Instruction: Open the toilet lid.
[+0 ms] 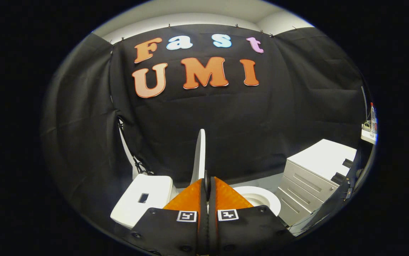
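The tool (206, 186) is closed, with both fingers squeezing the thin edge of the toilet lid (200, 156). The lid stands straight up. The open toilet bowl (259, 197) sits just past the fingers, beside a white cabinet (313, 174).

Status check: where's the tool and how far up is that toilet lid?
Tool closed on toilet lid, both fingers pinching its edge. Lid raised near upright, bowl exposed on one side, tank on the other. Nothing blocking.

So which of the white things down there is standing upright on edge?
The thin white toilet lid, raised edge-on, gripped between the fingers. The white tank and white drawer cabinet present flat tops.
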The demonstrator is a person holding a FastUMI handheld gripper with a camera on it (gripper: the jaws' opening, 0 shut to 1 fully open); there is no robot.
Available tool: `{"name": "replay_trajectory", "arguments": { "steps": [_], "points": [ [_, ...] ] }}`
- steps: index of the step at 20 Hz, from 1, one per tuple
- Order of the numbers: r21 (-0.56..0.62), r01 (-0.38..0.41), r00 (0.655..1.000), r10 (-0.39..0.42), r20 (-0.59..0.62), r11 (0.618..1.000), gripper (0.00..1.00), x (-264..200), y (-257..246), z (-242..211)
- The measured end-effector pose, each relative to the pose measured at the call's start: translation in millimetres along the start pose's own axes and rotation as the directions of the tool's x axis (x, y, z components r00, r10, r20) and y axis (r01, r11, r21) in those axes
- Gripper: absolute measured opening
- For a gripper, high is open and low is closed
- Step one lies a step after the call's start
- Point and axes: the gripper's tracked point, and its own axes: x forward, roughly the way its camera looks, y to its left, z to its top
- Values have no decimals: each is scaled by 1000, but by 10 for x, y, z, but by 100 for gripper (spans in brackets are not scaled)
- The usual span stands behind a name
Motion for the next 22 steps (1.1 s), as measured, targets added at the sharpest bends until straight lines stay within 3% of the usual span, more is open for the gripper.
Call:
{"name": "replay_trajectory", "arguments": {
  "steps": [22],
  "points": [
    [-98, -184, 983, 184, -8, 978, 8, -207, 1264, -155]
  ]
}}
